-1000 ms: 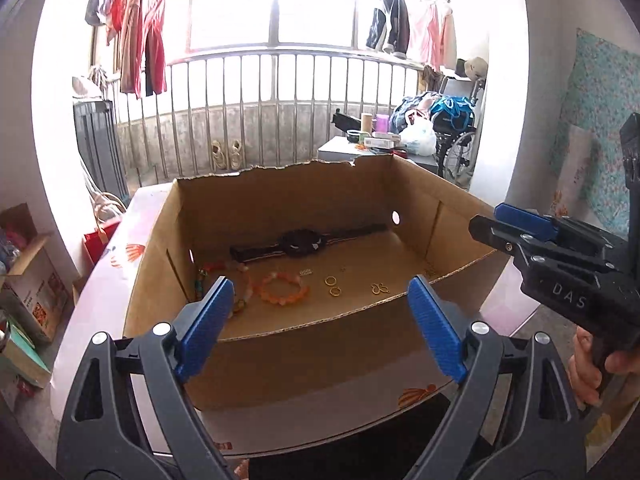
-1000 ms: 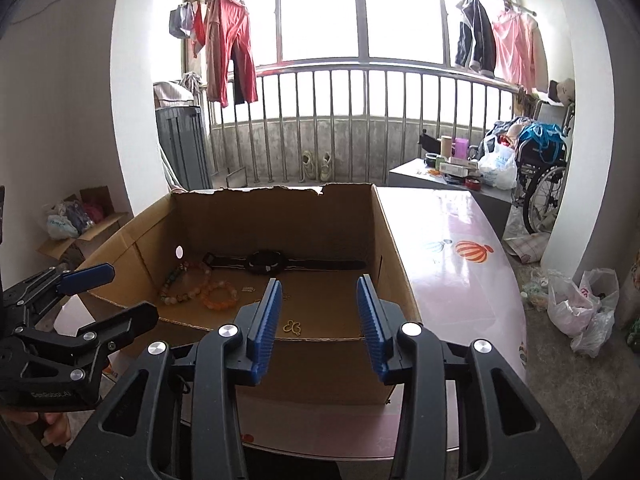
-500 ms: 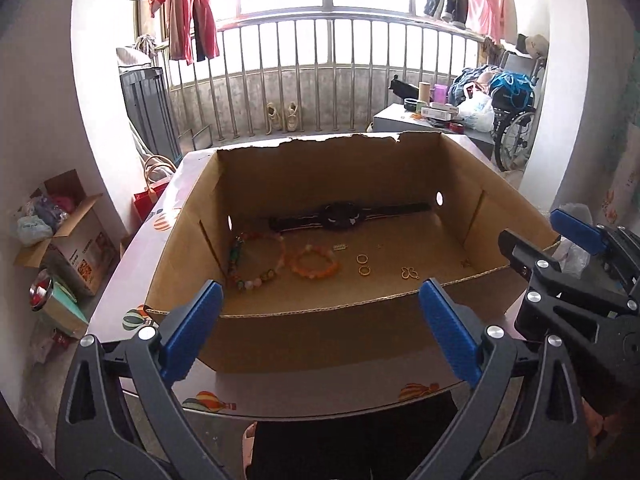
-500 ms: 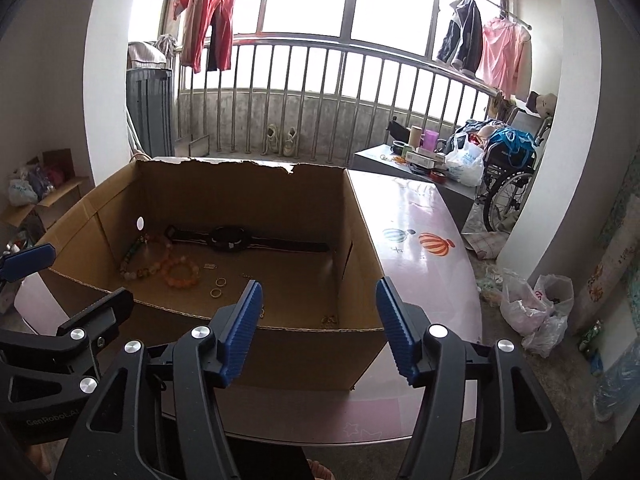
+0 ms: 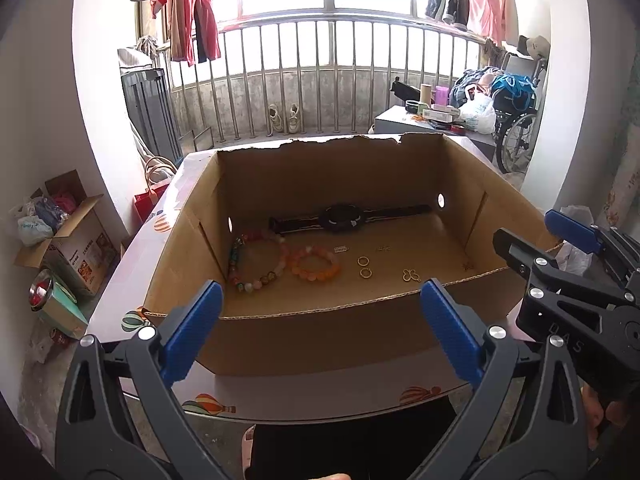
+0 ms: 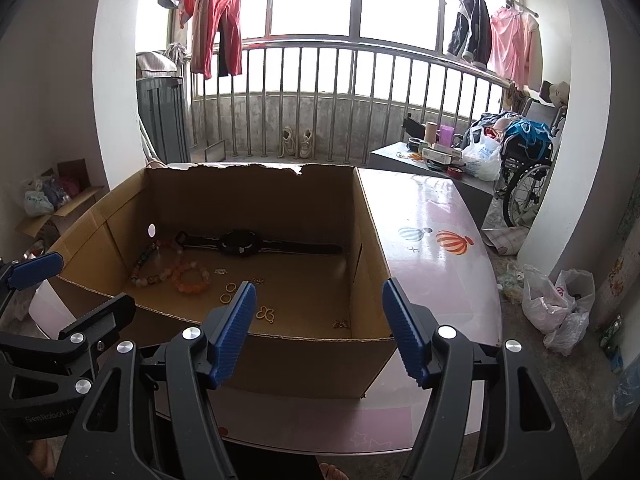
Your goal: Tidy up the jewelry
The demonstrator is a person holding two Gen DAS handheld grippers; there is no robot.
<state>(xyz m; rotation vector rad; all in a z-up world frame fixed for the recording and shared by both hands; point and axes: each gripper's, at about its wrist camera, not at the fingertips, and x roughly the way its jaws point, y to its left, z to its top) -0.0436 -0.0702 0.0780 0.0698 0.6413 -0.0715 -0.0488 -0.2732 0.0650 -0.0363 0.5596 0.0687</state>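
Left gripper (image 5: 320, 320) wide, right gripper (image 6: 318, 324) just opened, both empty, short of the cardboard box (image 5: 320, 336) on the worktop (image 6: 436, 264). Watch (image 5: 340, 218), bracelets (image 5: 316, 268), rings (image 5: 364, 266) lie mid-frame, loose on its floor. Sorting not started.

Both grippers wider, views shifted

We've opened the right gripper (image 6: 318, 330) a lot, left gripper (image 5: 320, 330) a bit more, nothing betw. either pair; the cardboard box (image 5: 320, 332) now sits more centred in left view, jewelry unmoved.
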